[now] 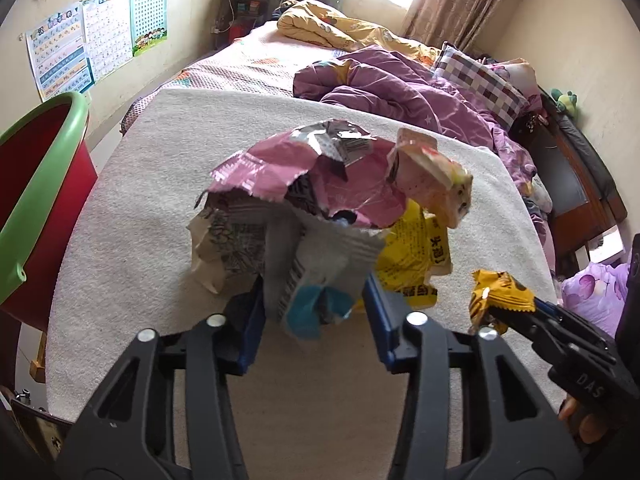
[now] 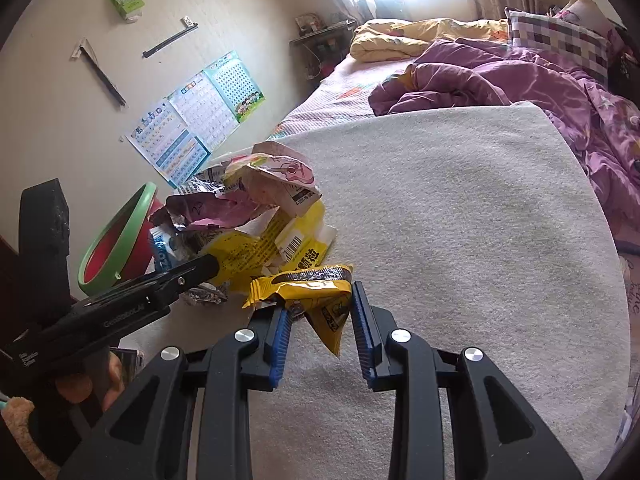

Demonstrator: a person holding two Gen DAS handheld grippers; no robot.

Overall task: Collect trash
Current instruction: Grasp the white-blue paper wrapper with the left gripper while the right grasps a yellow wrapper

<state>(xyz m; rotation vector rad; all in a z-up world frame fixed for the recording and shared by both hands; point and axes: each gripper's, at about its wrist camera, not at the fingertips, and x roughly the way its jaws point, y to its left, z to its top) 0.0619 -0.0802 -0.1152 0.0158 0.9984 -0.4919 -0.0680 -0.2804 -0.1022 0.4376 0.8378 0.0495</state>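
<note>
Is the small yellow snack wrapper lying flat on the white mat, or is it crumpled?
Crumpled: the small yellow snack wrapper is folded and creased, bunched up from the white mat.

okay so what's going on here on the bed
A person with a gripper in each hand is picking snack wrappers off a white mat on the bed. The left gripper is closed on a bundle of crumpled wrappers; the right gripper grips a small yellow packet. A red bin with a green rim waits alongside.

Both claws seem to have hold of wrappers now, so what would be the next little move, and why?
Probably swing the left gripper, clamped on the crumpled wrapper bundle, toward the green-rimmed red bin just left of the mat, since it holds most of the trash.
</note>
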